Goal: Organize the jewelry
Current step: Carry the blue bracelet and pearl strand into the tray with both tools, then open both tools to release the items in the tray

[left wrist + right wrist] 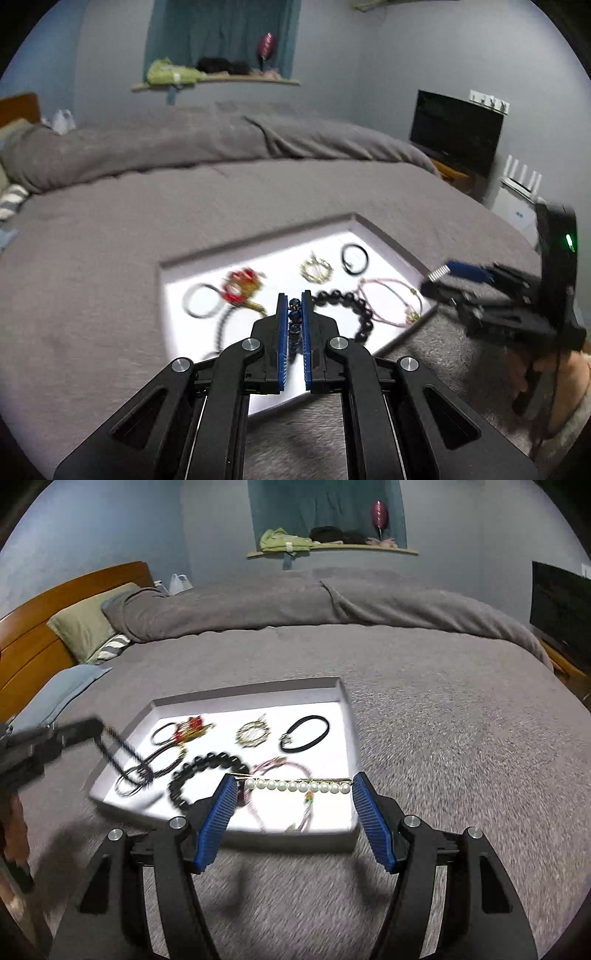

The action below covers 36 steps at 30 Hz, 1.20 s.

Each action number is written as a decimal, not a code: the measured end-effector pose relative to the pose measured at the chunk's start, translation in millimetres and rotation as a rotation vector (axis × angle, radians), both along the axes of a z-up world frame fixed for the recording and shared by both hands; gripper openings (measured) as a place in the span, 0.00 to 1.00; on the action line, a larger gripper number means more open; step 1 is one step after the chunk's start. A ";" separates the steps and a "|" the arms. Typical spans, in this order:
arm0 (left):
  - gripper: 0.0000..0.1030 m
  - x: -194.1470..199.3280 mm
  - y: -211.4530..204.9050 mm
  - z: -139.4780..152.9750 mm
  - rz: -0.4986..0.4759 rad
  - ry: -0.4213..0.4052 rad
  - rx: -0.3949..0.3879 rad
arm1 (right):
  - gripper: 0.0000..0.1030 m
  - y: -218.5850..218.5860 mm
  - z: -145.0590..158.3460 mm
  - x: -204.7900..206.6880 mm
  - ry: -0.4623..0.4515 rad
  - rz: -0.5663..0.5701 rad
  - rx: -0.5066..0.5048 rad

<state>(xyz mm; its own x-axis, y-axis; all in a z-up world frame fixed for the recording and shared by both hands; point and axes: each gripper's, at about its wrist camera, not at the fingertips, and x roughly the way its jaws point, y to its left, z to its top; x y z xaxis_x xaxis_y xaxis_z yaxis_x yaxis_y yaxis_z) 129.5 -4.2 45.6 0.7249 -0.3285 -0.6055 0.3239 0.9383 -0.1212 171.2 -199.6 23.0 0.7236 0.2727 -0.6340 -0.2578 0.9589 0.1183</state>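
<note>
A white tray lies on the grey bed and holds jewelry. My left gripper is shut on a dark blue bead bracelet, held above the tray's near left part; the bracelet hangs blurred from it in the right wrist view. My right gripper is open, spanning a pearl hair clip over the tray's near right corner. In the tray lie a black bead bracelet, a pink cord bracelet, a black hair tie, a gold ring piece and a red-gold piece.
The tray sits on a grey blanket with a rolled duvet behind. A wooden headboard and pillows stand at the left. A black TV stands at the right. My right gripper shows at the right edge of the left wrist view.
</note>
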 end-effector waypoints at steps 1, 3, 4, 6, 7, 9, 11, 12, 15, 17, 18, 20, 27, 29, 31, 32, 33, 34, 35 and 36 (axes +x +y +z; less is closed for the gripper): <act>0.08 2.7 0.2 -6.0 -0.007 0.018 -0.004 | 0.63 4.6 1.6 9.3 -0.001 0.010 -0.008; 0.08 11.7 4.2 -23.1 -0.008 0.074 -0.008 | 0.63 14.3 4.8 20.7 -0.005 0.025 -0.018; 0.08 14.4 7.0 -28.8 -0.002 0.092 -0.005 | 0.63 21.8 6.5 28.9 -0.006 0.039 -0.021; 0.08 22.2 15.7 -42.1 0.030 0.127 0.016 | 0.63 39.2 6.3 45.7 0.013 0.061 -0.024; 0.08 24.6 19.8 -45.9 0.040 0.139 0.015 | 0.63 48.0 4.4 50.9 0.027 0.071 -0.025; 0.08 29.9 26.2 -54.8 0.046 0.173 -0.002 | 0.63 63.9 0.6 61.9 0.055 0.093 -0.025; 0.08 31.4 27.0 -59.5 0.044 0.183 -0.001 | 0.63 83.1 -4.8 72.1 0.085 0.104 -0.043; 0.08 31.8 27.1 -60.9 0.045 0.184 0.004 | 0.63 91.3 -6.6 76.4 0.092 0.109 -0.052; 0.08 33.4 30.3 -63.3 0.054 0.185 0.002 | 0.63 113.1 -10.9 87.9 0.124 0.114 -0.076; 0.08 33.6 32.5 -63.2 0.053 0.184 -0.010 | 0.63 124.6 -15.3 95.8 0.168 0.121 -0.092; 0.08 34.1 33.4 -62.3 0.057 0.181 -0.011 | 0.63 128.5 -17.1 98.1 0.182 0.124 -0.095; 0.08 33.7 35.9 -60.7 0.071 0.176 -0.014 | 0.63 133.3 -21.2 102.1 0.205 0.125 -0.097; 0.37 31.1 42.6 -56.8 0.114 0.153 -0.017 | 0.74 119.3 -13.7 98.4 0.197 0.089 -0.038; 0.39 30.4 43.2 -55.2 0.117 0.145 -0.021 | 0.74 116.4 -10.2 97.4 0.194 0.083 -0.032; 0.40 29.9 43.6 -53.6 0.120 0.135 -0.014 | 0.74 112.1 -4.5 93.8 0.185 0.073 -0.022; 0.41 29.6 42.4 -53.2 0.120 0.132 -0.011 | 0.74 110.2 -2.0 92.3 0.181 0.069 -0.017; 0.41 29.0 41.4 -52.9 0.118 0.129 -0.006 | 0.74 108.4 0.0 90.7 0.182 0.067 -0.012; 0.42 28.7 39.7 -52.4 0.118 0.125 0.001 | 0.74 105.9 2.4 88.0 0.183 0.064 -0.005; 0.42 27.8 39.3 -51.9 0.118 0.123 0.006 | 0.74 104.5 4.1 85.9 0.185 0.063 -0.001; 0.42 27.8 38.5 -51.2 0.119 0.121 0.009 | 0.74 103.0 6.0 83.8 0.187 0.062 0.002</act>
<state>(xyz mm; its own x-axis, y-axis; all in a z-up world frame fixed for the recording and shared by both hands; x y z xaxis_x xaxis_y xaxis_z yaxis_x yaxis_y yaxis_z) 157.3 34.3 -5.6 0.6802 -0.2383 -0.6932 0.1936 0.9705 -0.1436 255.0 -96.6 29.1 0.5752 0.3147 -0.7551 -0.2901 0.9415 0.1715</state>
